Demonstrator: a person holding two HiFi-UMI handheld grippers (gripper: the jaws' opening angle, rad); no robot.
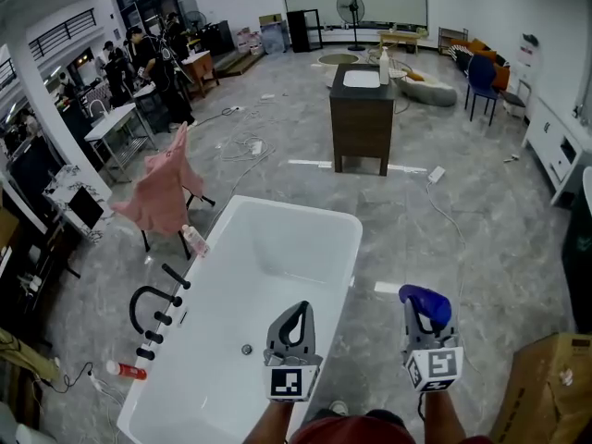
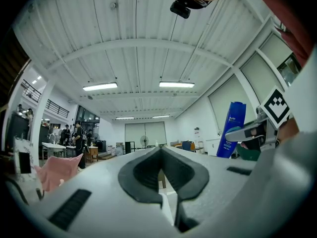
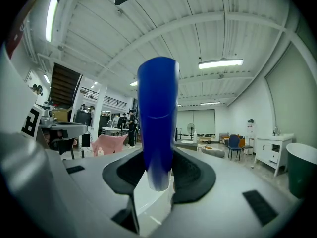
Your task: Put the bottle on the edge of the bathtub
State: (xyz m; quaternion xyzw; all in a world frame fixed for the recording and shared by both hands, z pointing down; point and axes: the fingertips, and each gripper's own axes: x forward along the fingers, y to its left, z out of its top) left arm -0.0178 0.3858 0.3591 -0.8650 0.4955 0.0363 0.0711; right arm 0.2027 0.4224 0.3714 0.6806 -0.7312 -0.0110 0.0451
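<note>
Bottle (image 1: 425,303), blue, sits in the right gripper (image 1: 427,324) at lower right of the head view, over grey floor just right of the bathtub (image 1: 296,209), not yet over it. In the right gripper view the bottle (image 3: 157,128) stands upright btwn the jaws, which are partway apart w/ pads pressed on its lower body; grip looks firm, base end pokes out below the pads.

Left gripper (image 1: 296,314) is at lower centre, over the tub's near end, jaws closed tip to tip w/ nothing in them; its own view shows the same.

Step, as I read it: carry phase, bottle in hand and placing not begun. The tub's right rim (image 1: 350,271) is the nearest edge and looks bare; the left rim has a black faucet (image 1: 153,305) and a small pale bottle (image 1: 194,240), so less room there.

Next move needs: bring the bottle over the flat rim, keep it vertical, lower till base sits fully on the ledge, then open. Rim looks narrow, so centre the base or it could tip into the tub or onto the floor.
</note>
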